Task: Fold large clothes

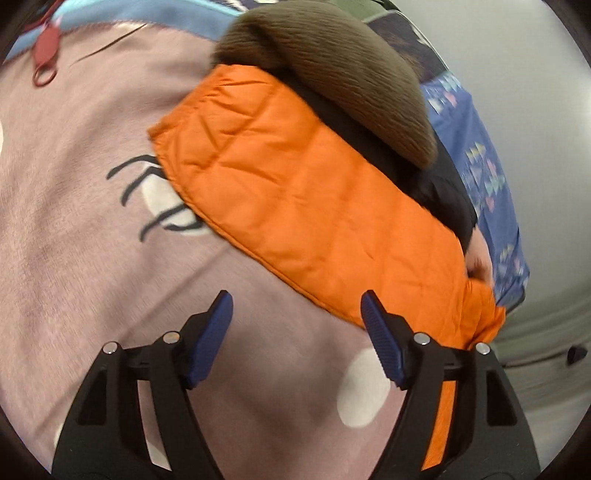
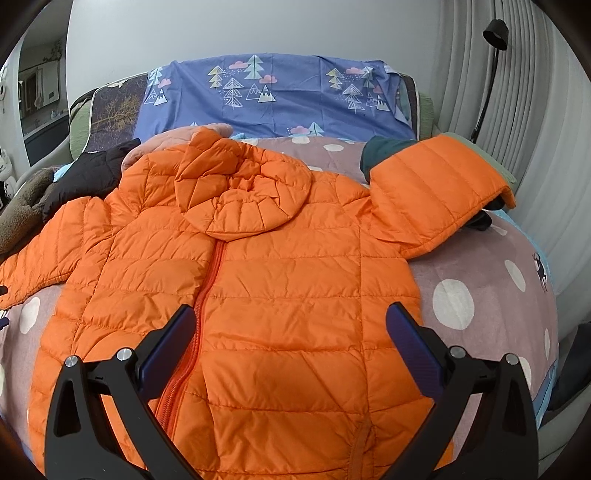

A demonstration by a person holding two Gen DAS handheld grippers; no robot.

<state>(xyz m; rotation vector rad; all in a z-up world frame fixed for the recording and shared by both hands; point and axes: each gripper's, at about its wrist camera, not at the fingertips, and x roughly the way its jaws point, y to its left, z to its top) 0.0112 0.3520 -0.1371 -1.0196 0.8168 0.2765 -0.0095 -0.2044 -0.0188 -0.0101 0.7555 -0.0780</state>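
Observation:
An orange hooded puffer jacket (image 2: 280, 280) lies front up and zipped on a pink dotted blanket (image 2: 480, 280). Its hood is flopped down over the chest and both sleeves are spread out to the sides. My right gripper (image 2: 291, 310) hovers open over the jacket's lower body, its blue pads on either side of the zipper area, with nothing clamped. In the left wrist view one orange sleeve (image 1: 314, 206) runs diagonally across the blanket (image 1: 74, 258). My left gripper (image 1: 297, 299) is open just short of the sleeve's edge, with only blanket between its fingers.
A brown fleece garment (image 1: 332, 66) and a black one (image 1: 443, 192) lie piled against the sleeve. Behind the jacket hangs a blue tree-print sheet (image 2: 280, 99). A dark green garment (image 2: 384, 151) lies under the far sleeve. Curtains and a black lamp (image 2: 495, 33) stand at the right.

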